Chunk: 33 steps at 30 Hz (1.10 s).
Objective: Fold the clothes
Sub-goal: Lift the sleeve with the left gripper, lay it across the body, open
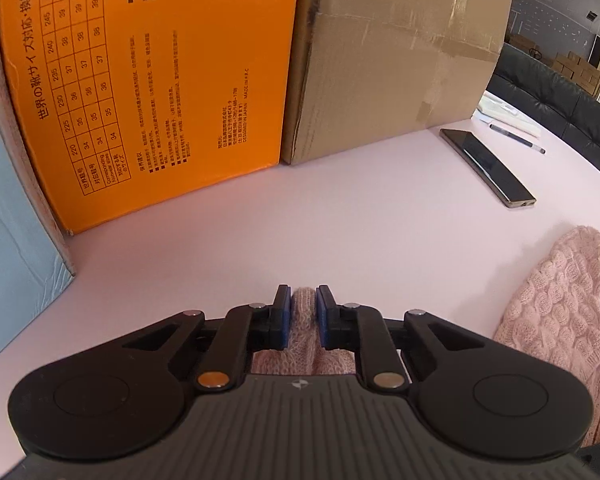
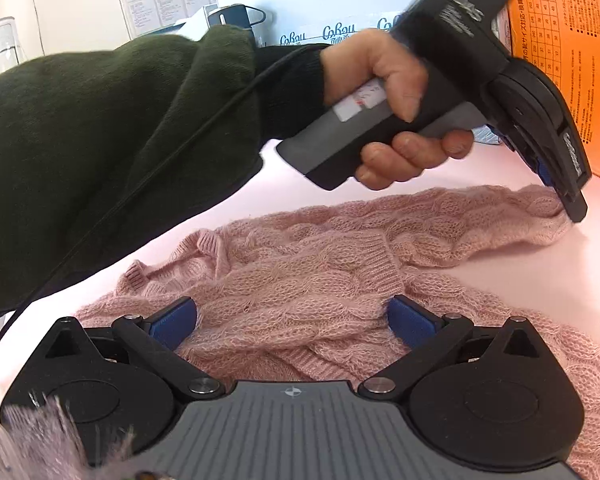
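Pale pink tabletop [image 1: 284,216] fills both wrist views, with a pink cable-knit sweater [image 2: 308,280] spread across it. Nearest the right wrist lens, the right gripper [image 2: 292,320] has its blue-padded fingers [image 2: 172,324] spread wide, low over the sweater's rumpled middle with knit between them, nothing clamped. At lower centre of the left wrist view, the left gripper [image 1: 303,312] has its blue pads pressed together on a narrow fold of the sweater [image 1: 302,328]; more of the knit lies at the right edge of that frame. Farther back in the right wrist view, at upper right, a bare hand [image 2: 396,108] in a dark green sleeve [image 2: 120,140] grips the handle of the left gripper, whose tip [image 2: 572,208] meets the far end of a stretched-out sleeve of the sweater. Beyond, in the left wrist view, an orange shoe box [image 1: 152,92] printed with a size chart stands at upper left just beside a taped cardboard box [image 1: 392,52]; a black phone [image 1: 488,166] and a pen [image 1: 518,139] lie at right.
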{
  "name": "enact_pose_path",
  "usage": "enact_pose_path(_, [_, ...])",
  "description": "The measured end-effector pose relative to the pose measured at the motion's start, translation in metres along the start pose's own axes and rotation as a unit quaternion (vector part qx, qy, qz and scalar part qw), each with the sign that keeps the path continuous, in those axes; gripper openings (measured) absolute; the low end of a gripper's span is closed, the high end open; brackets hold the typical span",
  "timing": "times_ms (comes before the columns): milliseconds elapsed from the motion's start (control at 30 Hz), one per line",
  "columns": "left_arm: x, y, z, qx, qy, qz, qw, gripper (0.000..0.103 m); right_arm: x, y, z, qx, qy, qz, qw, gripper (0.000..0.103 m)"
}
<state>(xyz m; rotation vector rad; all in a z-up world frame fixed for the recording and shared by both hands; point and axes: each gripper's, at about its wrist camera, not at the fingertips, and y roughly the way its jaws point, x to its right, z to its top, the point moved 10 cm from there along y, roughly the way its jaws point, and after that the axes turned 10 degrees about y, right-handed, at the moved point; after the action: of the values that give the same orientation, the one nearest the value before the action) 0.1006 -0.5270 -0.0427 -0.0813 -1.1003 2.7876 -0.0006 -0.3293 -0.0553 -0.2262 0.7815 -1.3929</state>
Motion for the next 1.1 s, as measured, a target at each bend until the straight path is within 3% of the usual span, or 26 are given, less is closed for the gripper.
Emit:
enact_pose_path(267, [-0.009, -0.090, 0.007, 0.097, -0.030, 0.049, 0.9936, 0.012, 0.032, -0.012, 0.016, 0.043, 0.121, 0.023, 0.991, 0.103])
enact_pose_path(367, [-0.002, -0.125, 0.005, 0.123, -0.026, 0.059, 0.9904, 0.012, 0.035, -0.013, 0.017, 0.048, 0.131, 0.021, 0.990, 0.103])
enact_pose_path(600, [0.037, -0.204, -0.018, 0.168, 0.014, 0.070, 0.9831, 0.012, 0.026, -0.021, 0.021, 0.062, 0.075, -0.022, 0.995, 0.103])
enact_pose_path(667, [0.048, -0.221, -0.027, 0.178, 0.022, 0.074, 0.9810, 0.012, 0.029, -0.027, 0.023, 0.073, 0.049, -0.068, 0.994, 0.103])
enact_pose_path(733, [0.057, -0.235, -0.036, 0.185, 0.027, 0.078, 0.9793, 0.012, 0.033, -0.032, 0.028, 0.101, 0.027, -0.100, 0.989, 0.103])
enact_pose_path(900, [0.077, -0.254, -0.058, 0.190, 0.039, 0.078, 0.9780, 0.012, 0.015, -0.047, 0.042, 0.185, -0.079, -0.116, 0.973, 0.103])
enact_pose_path(967, [0.084, -0.259, -0.067, 0.188, 0.042, 0.080, 0.9781, 0.012, 0.003, -0.048, 0.043, 0.195, -0.121, -0.104, 0.968, 0.095])
enact_pose_path(1000, [0.087, -0.262, -0.071, 0.188, 0.044, 0.082, 0.9778, 0.012, -0.001, -0.046, 0.043, 0.191, -0.135, -0.109, 0.966, 0.073])
enact_pose_path(1033, [0.090, -0.266, -0.074, 0.188, 0.046, 0.085, 0.9774, 0.012, -0.005, -0.042, 0.044, 0.189, -0.142, -0.117, 0.965, 0.045])
enact_pose_path(1100, [0.095, -0.272, -0.081, 0.189, 0.049, 0.091, 0.9764, 0.012, -0.013, -0.042, 0.044, 0.184, -0.154, -0.107, 0.965, 0.019])
